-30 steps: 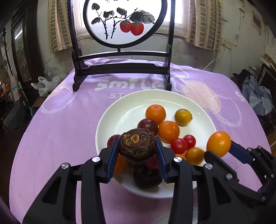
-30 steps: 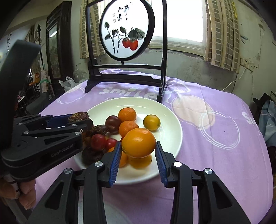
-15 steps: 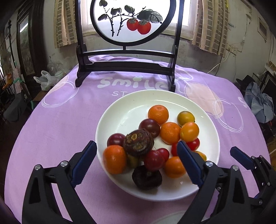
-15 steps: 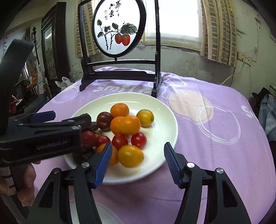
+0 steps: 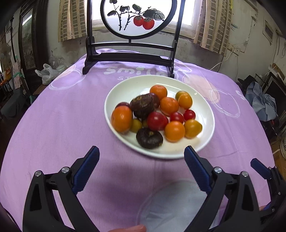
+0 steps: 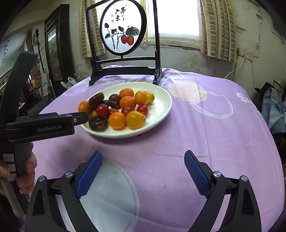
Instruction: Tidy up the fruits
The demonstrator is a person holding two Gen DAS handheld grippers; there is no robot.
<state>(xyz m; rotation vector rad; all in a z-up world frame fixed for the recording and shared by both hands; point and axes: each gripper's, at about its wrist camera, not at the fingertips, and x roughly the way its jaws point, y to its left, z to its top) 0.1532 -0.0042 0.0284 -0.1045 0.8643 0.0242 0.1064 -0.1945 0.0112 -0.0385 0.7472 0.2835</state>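
Note:
A white plate (image 5: 205, 114) on the purple tablecloth holds several fruits: oranges, red tomatoes, yellow ones and dark brown water chestnuts. One chestnut (image 5: 143, 105) rests on top of the pile, another (image 5: 149, 138) lies at the plate's near edge. My left gripper (image 5: 141, 164) is open and empty, just short of the plate. My right gripper (image 6: 143, 167) is open and empty, further back from the plate (image 6: 160, 110). An orange fruit (image 6: 141, 97) sits among the others in the right wrist view. The left gripper's finger (image 6: 53, 121) shows there, beside the plate.
A dark wooden stand with a round painted screen (image 5: 132, 16) stands on the table behind the plate. A white circle print (image 6: 107, 196) marks the cloth near me. The table edge falls off left and right, with clutter beyond.
Both grippers opened and let go: the chestnut and the orange fruit now lie on the plate. Both grippers then drew back toward me, away from the plate.

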